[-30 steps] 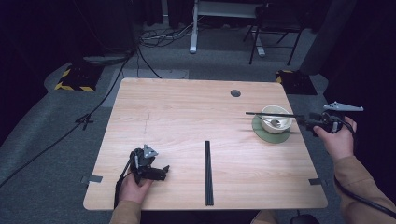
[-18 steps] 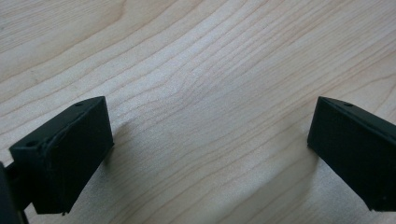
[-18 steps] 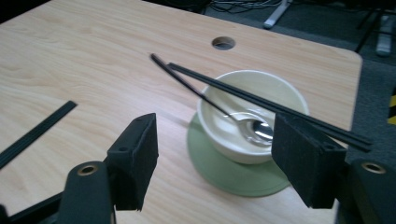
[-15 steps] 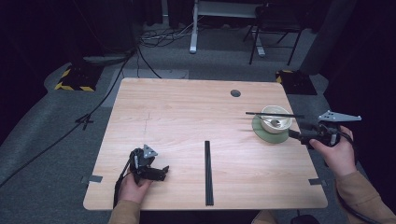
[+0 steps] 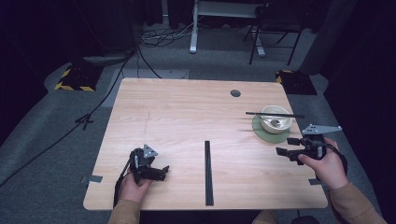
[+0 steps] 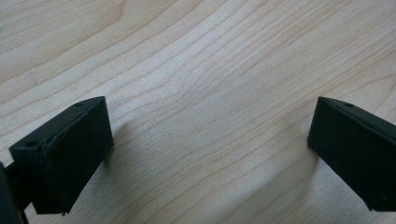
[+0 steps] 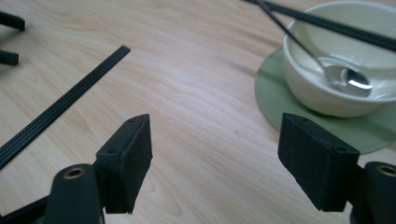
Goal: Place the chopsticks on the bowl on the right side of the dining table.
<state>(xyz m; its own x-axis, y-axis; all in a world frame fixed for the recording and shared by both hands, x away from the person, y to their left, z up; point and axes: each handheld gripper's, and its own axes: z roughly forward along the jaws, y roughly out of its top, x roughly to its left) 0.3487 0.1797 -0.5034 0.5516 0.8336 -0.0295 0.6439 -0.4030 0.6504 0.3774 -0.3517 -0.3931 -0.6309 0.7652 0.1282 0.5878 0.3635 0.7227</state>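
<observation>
While both my grippers are empty, the table [image 5: 187,112] lies broad and mostly bare. My right gripper [image 5: 286,146], jaws spread wide, hovers near the right edge just beside the green saucer [image 5: 261,131]. On that saucer sits the bowl [image 7: 345,70], a spoon [image 7: 343,77] in it and one chopstick [image 5: 274,114] across its rim. My left gripper [image 5: 161,172], likewise open, rests low near the front edge. Between them lies the black strip [image 5: 208,173], with free room on both sides.

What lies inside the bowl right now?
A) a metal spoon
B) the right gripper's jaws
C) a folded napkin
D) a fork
A: a metal spoon rests in the cream bowl, its handle leaning over the rim, while black chopsticks lie across the top.
</observation>
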